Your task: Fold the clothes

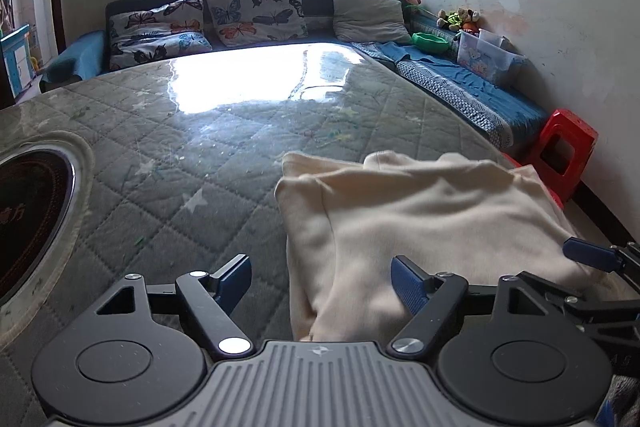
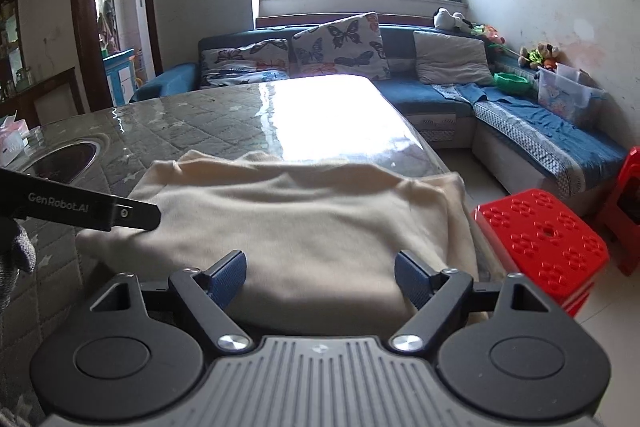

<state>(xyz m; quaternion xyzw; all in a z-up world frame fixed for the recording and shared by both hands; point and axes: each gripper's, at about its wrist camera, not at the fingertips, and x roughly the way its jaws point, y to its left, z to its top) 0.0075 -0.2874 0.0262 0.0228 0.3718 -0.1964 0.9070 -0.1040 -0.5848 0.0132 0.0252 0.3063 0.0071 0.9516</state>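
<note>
Your cream garment (image 1: pixel 420 219) lies folded at the near right corner of the quilted table (image 1: pixel 180 155), its right edge reaching the table's rim beside the red stool (image 2: pixel 540 239). Your left gripper (image 1: pixel 322 279) has its jaws spread wide, empty, straddling the garment's left edge: the left finger sits over bare tabletop, the right over cloth. Your right gripper (image 2: pixel 320 273) is also spread wide and holds nothing, both blue pads (image 2: pixel 228 273) hovering at the garment's near edge. From the right wrist view, your left gripper's black finger shows at the garment's left side. A round inset burner (image 1: pixel 32 211) sits far left on the table.
</note>
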